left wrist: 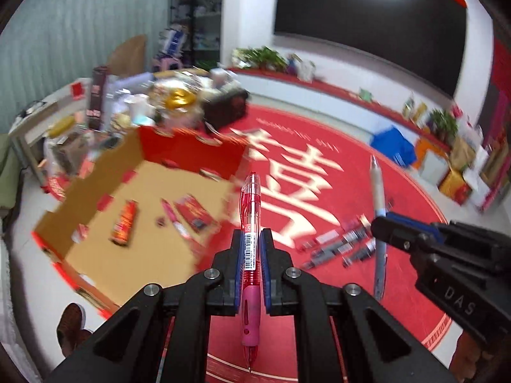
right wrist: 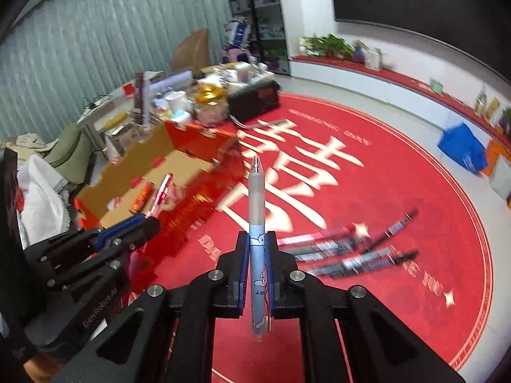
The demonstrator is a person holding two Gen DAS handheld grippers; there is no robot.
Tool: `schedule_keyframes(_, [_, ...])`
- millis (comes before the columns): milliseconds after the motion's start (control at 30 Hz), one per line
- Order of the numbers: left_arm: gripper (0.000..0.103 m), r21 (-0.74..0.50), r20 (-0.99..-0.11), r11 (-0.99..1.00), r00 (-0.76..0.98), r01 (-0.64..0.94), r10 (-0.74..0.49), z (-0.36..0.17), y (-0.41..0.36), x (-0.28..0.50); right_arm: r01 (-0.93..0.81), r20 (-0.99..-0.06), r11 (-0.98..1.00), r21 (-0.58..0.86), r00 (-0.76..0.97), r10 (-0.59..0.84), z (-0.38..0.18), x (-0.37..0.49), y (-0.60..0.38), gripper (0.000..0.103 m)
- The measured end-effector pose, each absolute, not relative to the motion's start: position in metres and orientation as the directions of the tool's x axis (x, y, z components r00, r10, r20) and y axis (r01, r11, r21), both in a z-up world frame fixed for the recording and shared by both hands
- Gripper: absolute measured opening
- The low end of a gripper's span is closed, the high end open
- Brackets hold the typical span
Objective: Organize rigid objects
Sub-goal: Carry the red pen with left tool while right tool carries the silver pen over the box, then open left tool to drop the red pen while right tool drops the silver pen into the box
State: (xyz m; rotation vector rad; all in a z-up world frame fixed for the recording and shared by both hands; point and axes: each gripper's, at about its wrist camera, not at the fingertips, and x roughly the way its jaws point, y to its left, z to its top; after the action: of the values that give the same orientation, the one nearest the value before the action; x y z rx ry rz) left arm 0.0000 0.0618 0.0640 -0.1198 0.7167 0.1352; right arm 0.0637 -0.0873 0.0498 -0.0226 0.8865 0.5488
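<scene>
my left tongs [left wrist: 250,239] squeeze the red pen [left wrist: 250,220], right tongs [right wrist: 258,242] the blue pen [right wrist: 258,255]; the box [left wrist: 105,191] sits left, nearer my left hand.

Right gripper [right wrist: 258,239] clamping blue pen [right wrist: 258,210], pens [right wrist: 345,252] on red rug [right wrist: 399,191], cardboard box [right wrist: 153,172]

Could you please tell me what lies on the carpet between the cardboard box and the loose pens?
Only bare red carpet with its large cream character, seen in both wrist views, separates the cardboard box from the loose pens.
</scene>
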Motion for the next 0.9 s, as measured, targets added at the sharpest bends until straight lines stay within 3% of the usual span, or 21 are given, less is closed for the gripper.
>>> schedule_keyframes(433, [0.01,-0.049,-0.614,0.918,0.737,-0.394,0.283,0.081,0.164,0.002,-0.601,-0.709,0.765,0.232,0.434,0.556,0.07,0.091,0.019,0.011])
schedule_keyframes(900, [0.01,-0.078,-0.655,0.877,0.688,-0.473,0.312,0.053,0.211,0.019,-0.669,-0.743,0.712,0.215,0.36,0.563,0.055,0.103,0.09,0.011])
